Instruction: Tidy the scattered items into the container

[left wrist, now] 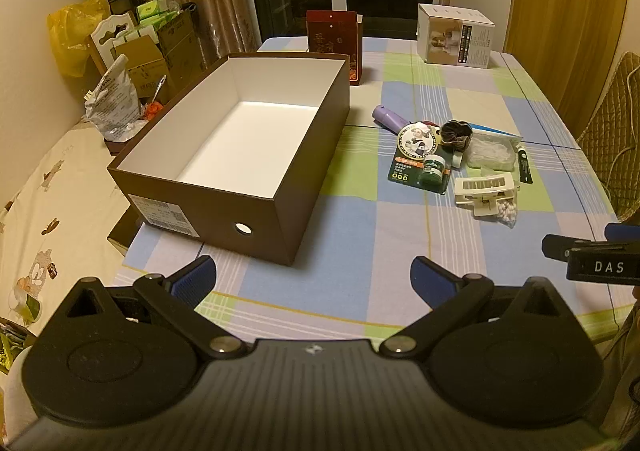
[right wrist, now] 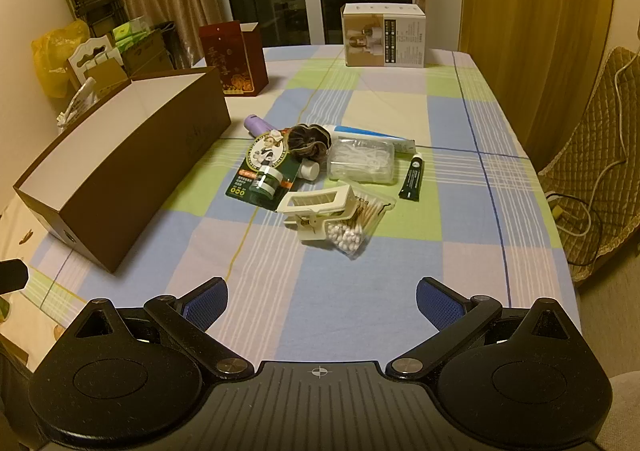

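Above the near edge of the counter [right wrist: 460,131], both grippers hover with jaws spread wide and nothing between them: the left gripper [left wrist: 314,277] faces the brown box [left wrist: 304,155], the right gripper [right wrist: 322,299] faces the scattered items. That box stands open, white inside, along the counter's left edge. Just to its right, mid-counter, lies the heap: a cream hair clip [right wrist: 316,207] on a bag of cotton swabs [right wrist: 356,229], a green carded jar [right wrist: 266,181], a dark scrunchie [right wrist: 310,141], a clear plastic case [right wrist: 362,163], a black tube [right wrist: 412,181], a purple cylinder [right wrist: 258,125].
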The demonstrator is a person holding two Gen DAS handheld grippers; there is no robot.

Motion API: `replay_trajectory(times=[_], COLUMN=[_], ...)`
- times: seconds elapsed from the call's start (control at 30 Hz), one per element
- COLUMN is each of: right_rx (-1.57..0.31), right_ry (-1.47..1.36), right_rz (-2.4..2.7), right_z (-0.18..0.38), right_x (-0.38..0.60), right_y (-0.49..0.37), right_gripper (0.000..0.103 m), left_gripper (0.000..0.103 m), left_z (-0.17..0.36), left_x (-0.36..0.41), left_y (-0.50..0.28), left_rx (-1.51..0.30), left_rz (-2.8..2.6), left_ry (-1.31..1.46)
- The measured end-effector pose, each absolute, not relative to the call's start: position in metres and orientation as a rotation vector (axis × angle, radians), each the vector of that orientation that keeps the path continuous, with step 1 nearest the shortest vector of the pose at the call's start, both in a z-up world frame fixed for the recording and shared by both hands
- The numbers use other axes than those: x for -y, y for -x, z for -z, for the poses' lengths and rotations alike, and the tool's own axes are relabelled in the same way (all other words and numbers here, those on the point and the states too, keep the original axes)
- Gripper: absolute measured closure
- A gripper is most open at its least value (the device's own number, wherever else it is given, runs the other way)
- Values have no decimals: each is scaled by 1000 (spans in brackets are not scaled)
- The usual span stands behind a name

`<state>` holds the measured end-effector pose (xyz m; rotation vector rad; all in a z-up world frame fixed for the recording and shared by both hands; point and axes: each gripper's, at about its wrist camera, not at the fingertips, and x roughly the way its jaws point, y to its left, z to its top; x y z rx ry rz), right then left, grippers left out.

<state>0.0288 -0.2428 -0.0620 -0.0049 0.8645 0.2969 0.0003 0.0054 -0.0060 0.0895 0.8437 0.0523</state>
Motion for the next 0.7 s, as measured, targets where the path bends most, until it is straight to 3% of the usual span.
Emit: replay_trajectory(times=[0.7], right_rx=[-864], right_ry=[8], right_rz=[-299], right_z=[61], right_x=[243], right_y=[-29], right_gripper=[0], left_gripper=[1], left_z=[8], left_x=[-5], left_y=[-1], left_rx=[-849], left_rz=[-57], left_ry=[-89])
